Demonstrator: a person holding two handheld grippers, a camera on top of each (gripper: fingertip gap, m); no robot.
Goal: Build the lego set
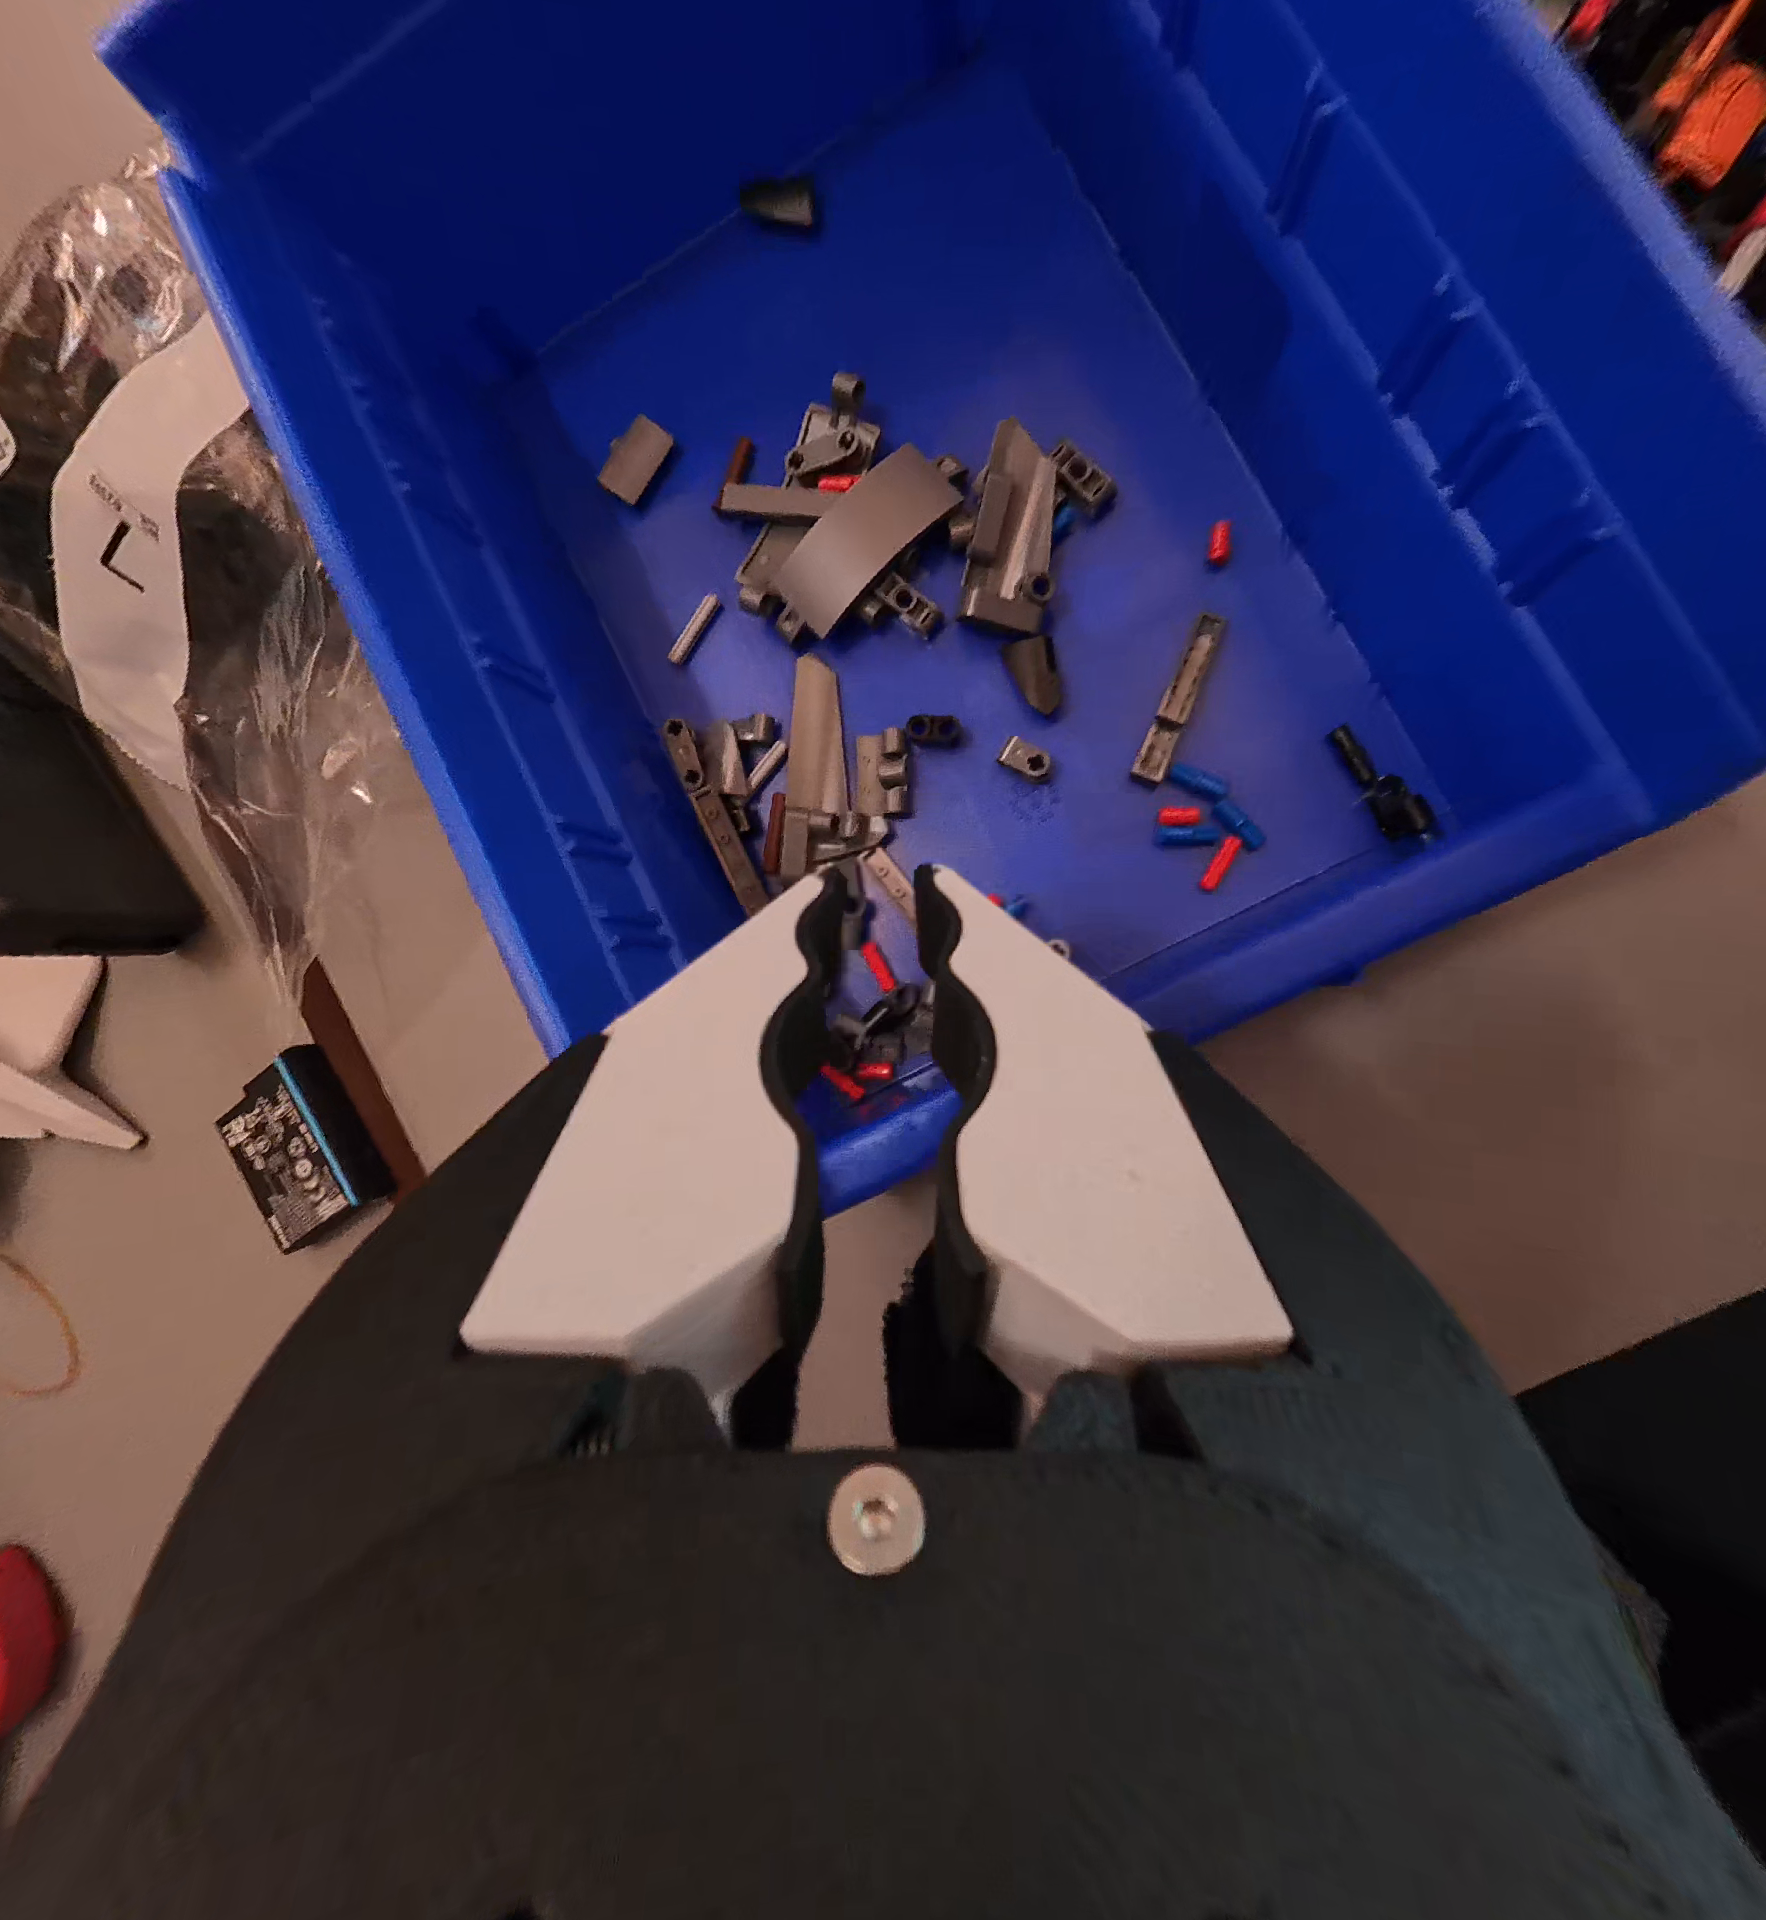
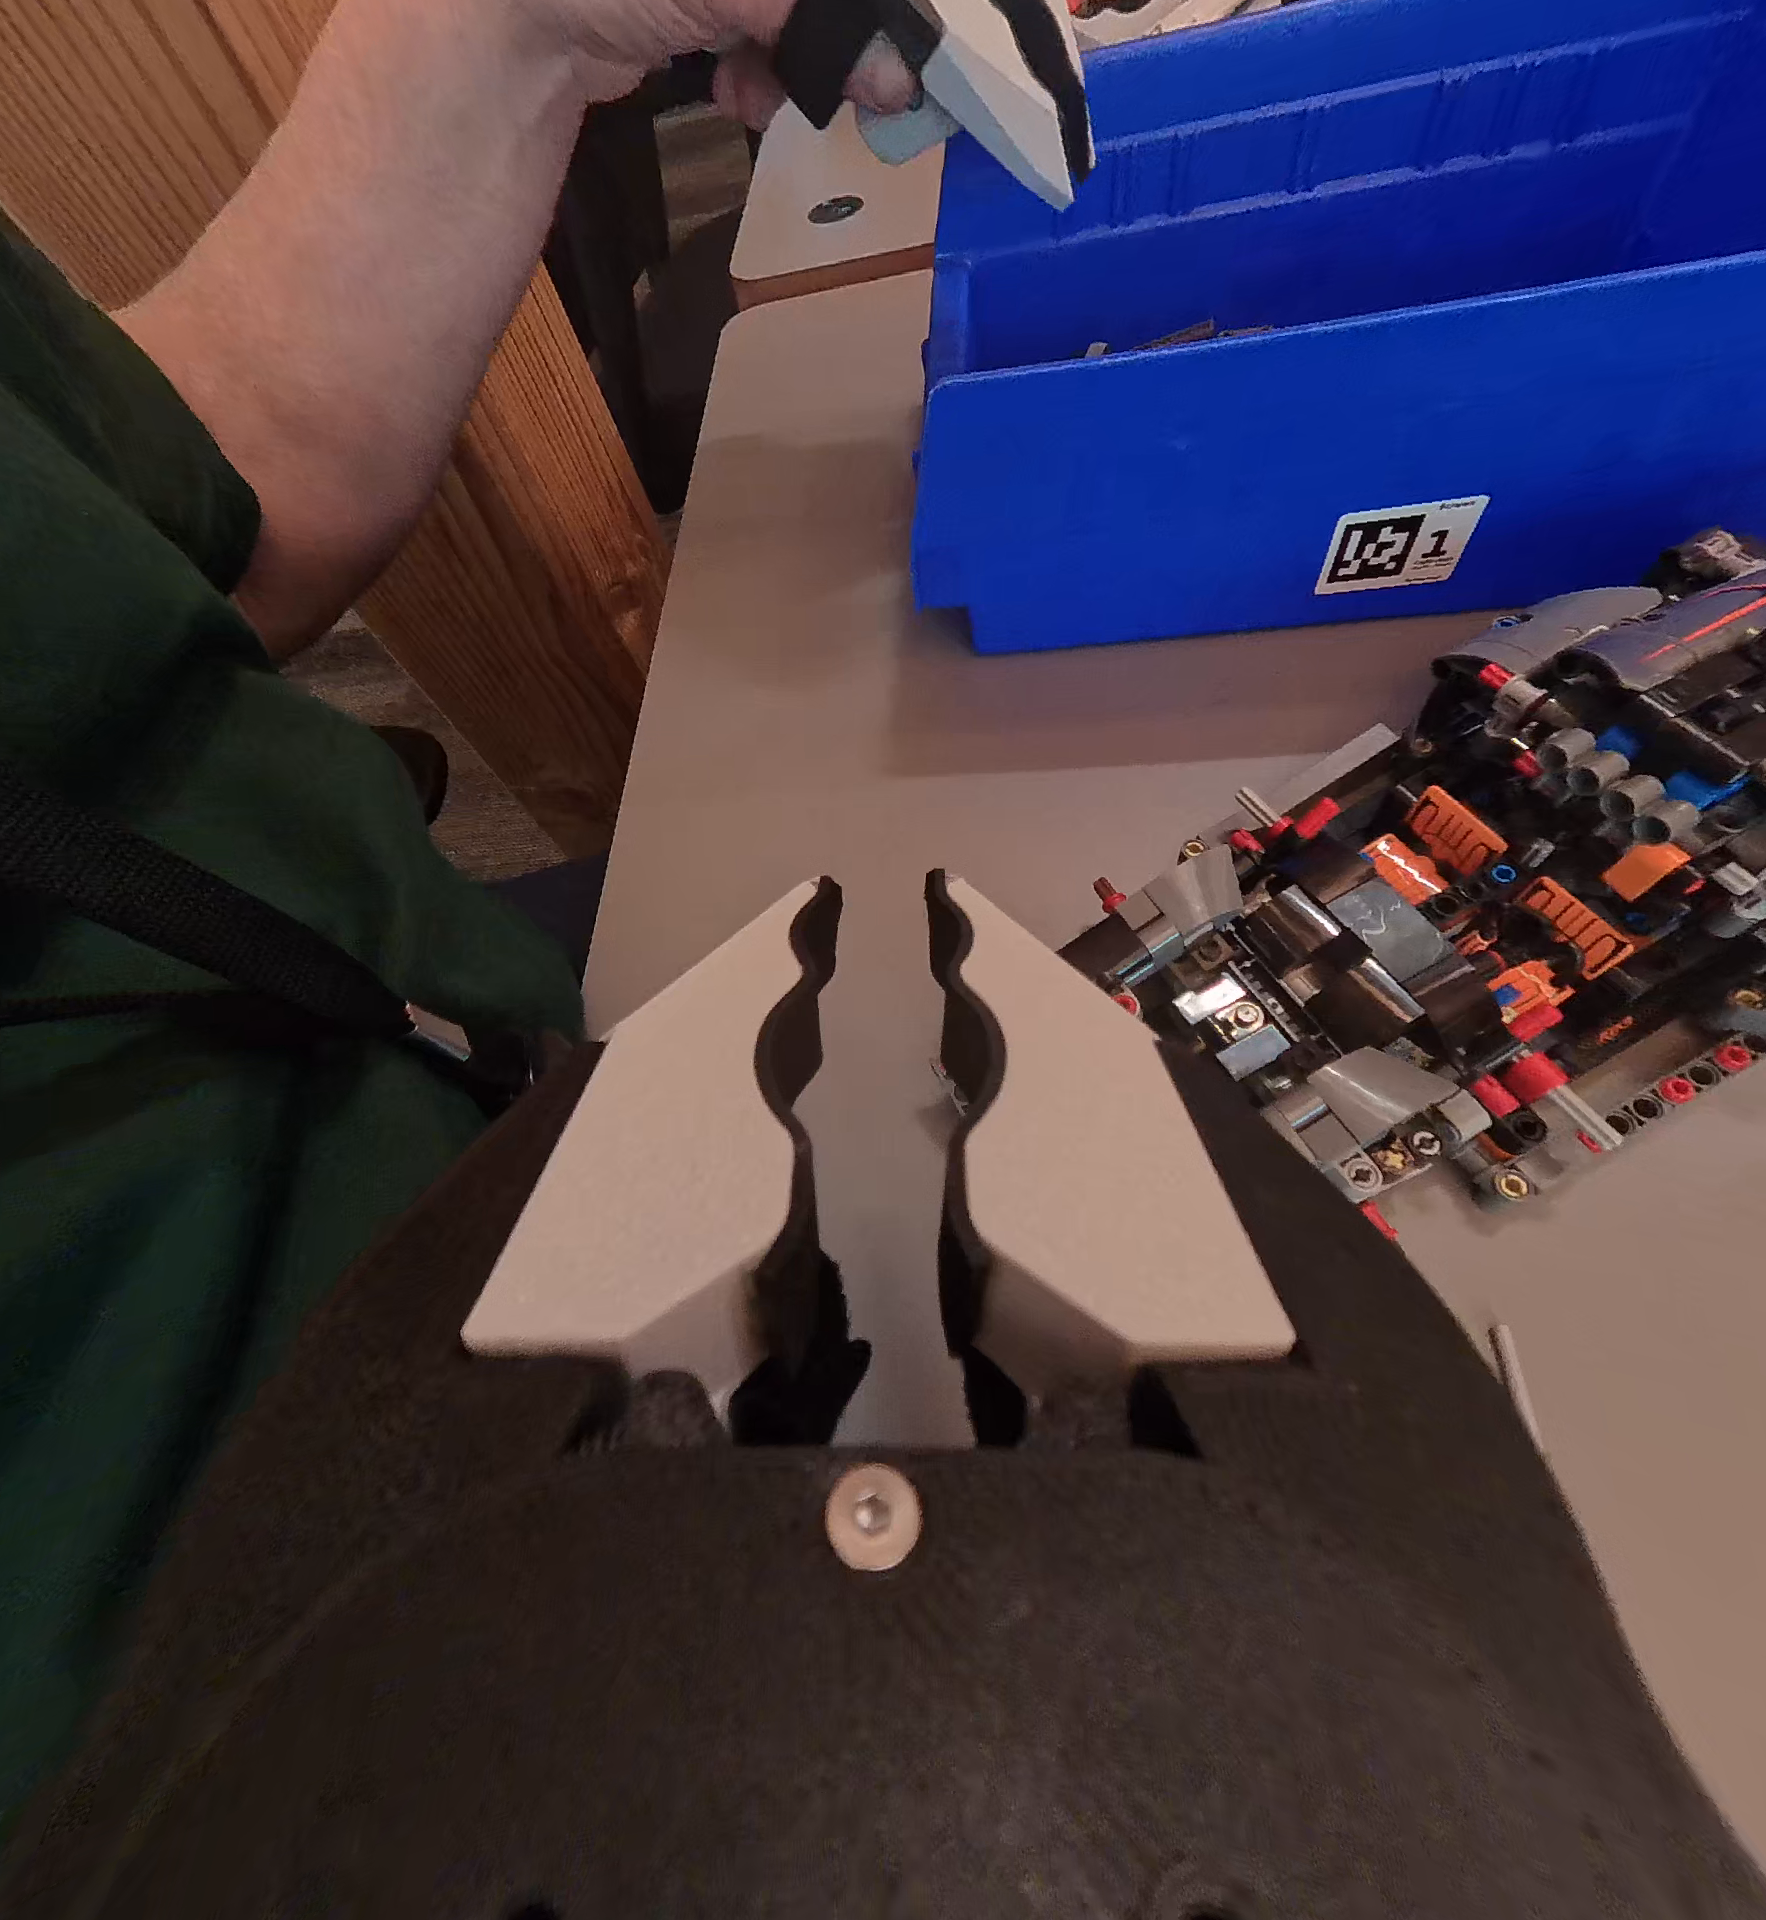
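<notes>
Parts (image 1: 863, 540) lay loose in the blue bin (image 1: 1481, 436), so the left gripper (image 1: 879, 883) hovered above them, jaws spread and empty. The right gripper (image 2: 884, 883), likewise spread, waited beside the half-built model (image 2: 1481, 935) on the table (image 2: 806, 727).

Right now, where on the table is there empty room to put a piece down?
Bare table lies between the blue bin, the half-built Lego car and the right gripper. The car's side is crowded, and loose pieces litter the bin floor.

A pale table (image 2: 817, 727) carries a blue bin (image 2: 1378, 436) (tagged in front) and, beside it, the part-built lego model (image 2: 1544, 935).
</notes>
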